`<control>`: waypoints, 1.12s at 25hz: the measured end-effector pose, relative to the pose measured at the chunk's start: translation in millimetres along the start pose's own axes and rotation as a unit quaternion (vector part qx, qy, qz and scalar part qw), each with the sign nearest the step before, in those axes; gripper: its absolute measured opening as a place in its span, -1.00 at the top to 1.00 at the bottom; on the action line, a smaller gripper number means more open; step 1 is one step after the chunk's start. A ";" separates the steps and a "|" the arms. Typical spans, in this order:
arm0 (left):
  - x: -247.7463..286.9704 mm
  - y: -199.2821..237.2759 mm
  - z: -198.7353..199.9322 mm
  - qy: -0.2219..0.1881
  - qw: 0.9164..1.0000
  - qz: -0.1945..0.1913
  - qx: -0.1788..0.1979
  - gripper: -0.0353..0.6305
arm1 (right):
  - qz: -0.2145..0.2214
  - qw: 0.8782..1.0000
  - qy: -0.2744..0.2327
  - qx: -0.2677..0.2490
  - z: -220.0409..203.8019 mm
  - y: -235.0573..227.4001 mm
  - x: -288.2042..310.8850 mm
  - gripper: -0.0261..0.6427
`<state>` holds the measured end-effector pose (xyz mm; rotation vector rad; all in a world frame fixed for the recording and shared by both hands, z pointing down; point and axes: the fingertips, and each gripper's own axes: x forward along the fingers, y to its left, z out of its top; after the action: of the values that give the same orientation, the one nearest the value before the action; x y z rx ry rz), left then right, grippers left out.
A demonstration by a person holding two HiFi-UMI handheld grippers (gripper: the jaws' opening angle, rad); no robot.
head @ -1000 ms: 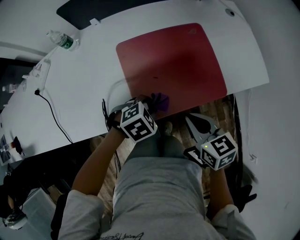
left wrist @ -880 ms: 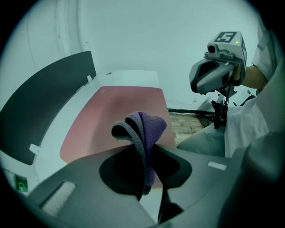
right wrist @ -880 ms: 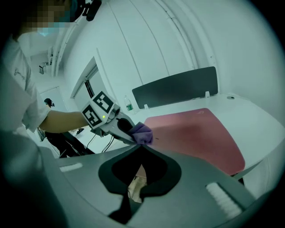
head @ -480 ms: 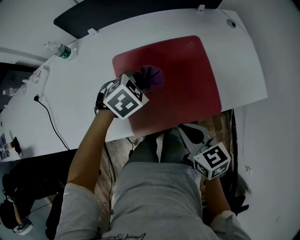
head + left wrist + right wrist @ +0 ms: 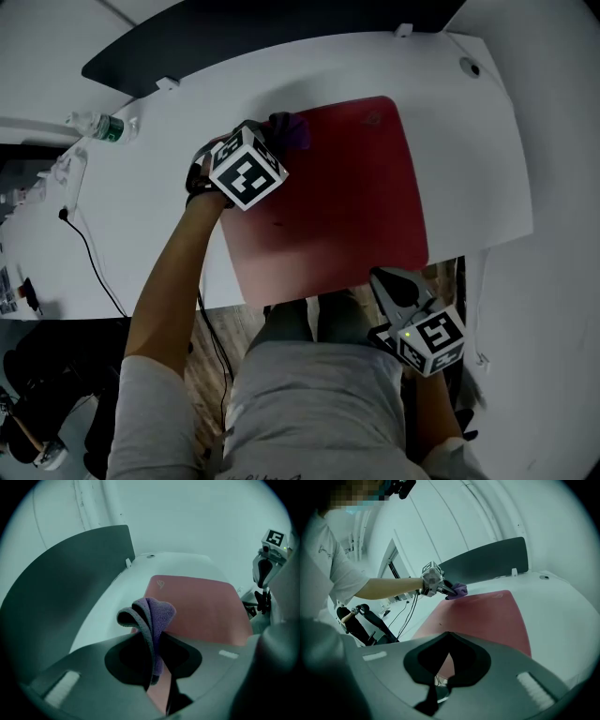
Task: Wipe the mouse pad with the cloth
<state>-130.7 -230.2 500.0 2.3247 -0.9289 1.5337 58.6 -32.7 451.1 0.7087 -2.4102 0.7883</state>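
A red mouse pad (image 5: pixel 347 197) lies on the white desk (image 5: pixel 469 169). A purple cloth (image 5: pixel 296 129) rests at the pad's far left corner, and my left gripper (image 5: pixel 279 139) is shut on it. In the left gripper view the folded cloth (image 5: pixel 152 616) hangs out past the jaws over the mouse pad (image 5: pixel 201 606). My right gripper (image 5: pixel 398 286) is held off the desk's near edge above the person's lap, shut with nothing in it. The right gripper view shows the mouse pad (image 5: pixel 487 616), the cloth (image 5: pixel 460 590) and the left gripper (image 5: pixel 449 588) ahead.
A dark panel (image 5: pixel 262 37) runs along the desk's far edge. A water bottle (image 5: pixel 98 127) lies at the far left, with a black cable (image 5: pixel 89 253) trailing over the desk's left part. A small round hole (image 5: pixel 471 67) sits at the far right.
My left gripper has carried the cloth across the pad from its near edge to its far left corner. My right gripper has stayed by the lap.
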 end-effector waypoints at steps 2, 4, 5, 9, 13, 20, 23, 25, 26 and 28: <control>13.1 12.1 6.0 0.001 1.000 0.007 0.001 0.59 | 0.000 1.000 0.004 0.003 1.1 -12.3 -0.5 0.90; 23.8 24.1 12.9 -0.002 1.000 0.017 -0.003 0.59 | 0.000 1.000 0.006 0.007 3.3 -23.0 -0.7 0.90; 28.5 29.7 15.9 -0.003 1.000 0.022 -0.007 0.59 | 0.000 1.000 0.007 0.009 4.6 -28.0 -0.8 0.90; 45.8 40.2 22.7 0.010 1.000 0.021 -0.010 0.59 | 0.001 1.000 0.010 0.014 7.2 -45.8 -2.1 0.90; 56.6 34.2 23.8 0.023 1.000 0.011 -0.003 0.59 | 0.004 1.000 0.013 0.015 9.1 -59.9 -2.9 0.90; 56.5 10.6 19.1 0.011 1.000 -0.009 -0.025 0.59 | 0.021 1.000 0.016 0.008 13.3 -64.1 3.7 0.90; 53.8 -9.4 17.4 0.017 1.000 -0.012 -0.009 0.59 | 0.033 0.999 0.022 0.004 11.4 -61.1 6.5 0.90; 50.8 -24.5 16.7 0.019 1.000 -0.021 -0.001 0.59 | 0.038 0.999 0.023 0.000 11.2 -58.2 7.7 0.90; 49.4 -31.9 16.0 0.020 0.999 -0.026 0.003 0.59 | 0.040 0.999 0.023 -0.001 11.1 -56.4 8.3 0.90; 47.4 -46.8 14.1 0.023 0.999 -0.035 0.010 0.59 | 0.043 0.999 0.023 -0.004 10.4 -53.2 9.0 0.90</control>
<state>-79.4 -219.0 543.5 2.2984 -0.8163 1.5683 81.2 -79.3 469.5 0.5789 -2.4144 0.8192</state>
